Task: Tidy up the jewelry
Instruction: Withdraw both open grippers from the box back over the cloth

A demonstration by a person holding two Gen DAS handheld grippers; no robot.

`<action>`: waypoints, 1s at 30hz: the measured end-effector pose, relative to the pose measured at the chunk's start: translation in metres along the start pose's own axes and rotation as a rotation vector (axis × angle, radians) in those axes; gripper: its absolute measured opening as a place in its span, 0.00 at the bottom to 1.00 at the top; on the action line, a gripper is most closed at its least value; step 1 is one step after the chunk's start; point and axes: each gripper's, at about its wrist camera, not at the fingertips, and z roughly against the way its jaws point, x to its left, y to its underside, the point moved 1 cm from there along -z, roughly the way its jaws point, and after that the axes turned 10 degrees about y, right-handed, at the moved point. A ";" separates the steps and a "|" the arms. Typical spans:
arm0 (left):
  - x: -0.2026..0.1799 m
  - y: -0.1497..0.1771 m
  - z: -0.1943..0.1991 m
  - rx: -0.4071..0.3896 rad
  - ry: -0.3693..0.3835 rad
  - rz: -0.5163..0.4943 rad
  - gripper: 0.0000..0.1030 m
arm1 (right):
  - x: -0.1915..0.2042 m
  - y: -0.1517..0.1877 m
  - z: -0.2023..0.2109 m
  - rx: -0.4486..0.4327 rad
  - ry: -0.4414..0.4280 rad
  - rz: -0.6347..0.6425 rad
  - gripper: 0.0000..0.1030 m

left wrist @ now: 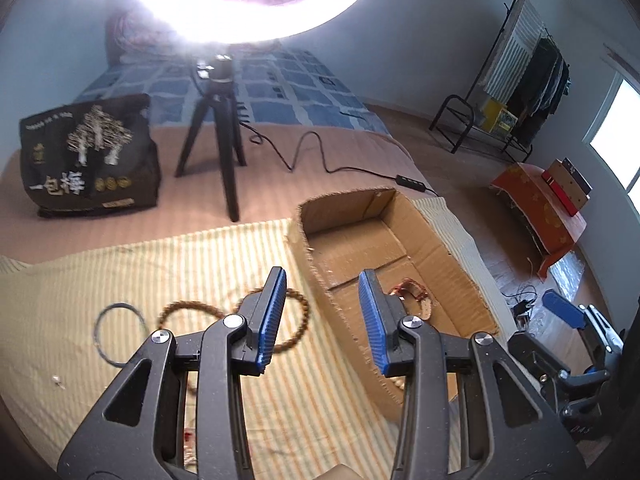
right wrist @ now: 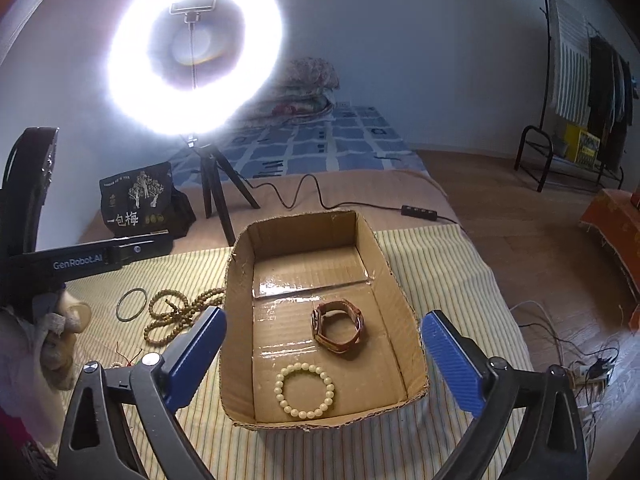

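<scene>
One cardboard box (right wrist: 240,280) is holding two pieces: one watch (right wrist: 338,330), one pearl bracelet (right wrist: 304,390). Outside are lying one bangle (right wrist: 131,304) and one bead string (right wrist: 172,316).

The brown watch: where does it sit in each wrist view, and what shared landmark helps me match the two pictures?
Left wrist: the watch lies low, right of centre, in the cardboard box, partly hidden behind the left gripper's right finger.
Right wrist: the watch lies in full view at centre, on the box floor above the white bead bracelet.
Shared landmark: the tripod behind the box.
</scene>
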 end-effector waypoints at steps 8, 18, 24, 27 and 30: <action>0.026 0.002 0.036 -0.008 -0.066 -0.036 0.37 | 0.018 -0.004 0.012 -0.056 -0.018 -0.005 1.00; 0.068 0.017 0.078 -0.016 -0.145 -0.056 0.39 | 0.055 -0.006 0.014 -0.048 -0.092 0.067 1.00; 0.096 0.031 0.093 0.005 -0.178 -0.045 0.39 | 0.081 0.000 0.009 -0.008 -0.175 0.093 1.00; 0.110 0.041 0.101 0.011 -0.183 -0.037 0.39 | 0.094 0.004 0.004 0.019 -0.218 0.101 0.99; 0.119 0.053 0.105 0.031 -0.174 -0.016 0.39 | 0.106 0.011 -0.003 0.056 -0.244 0.119 0.98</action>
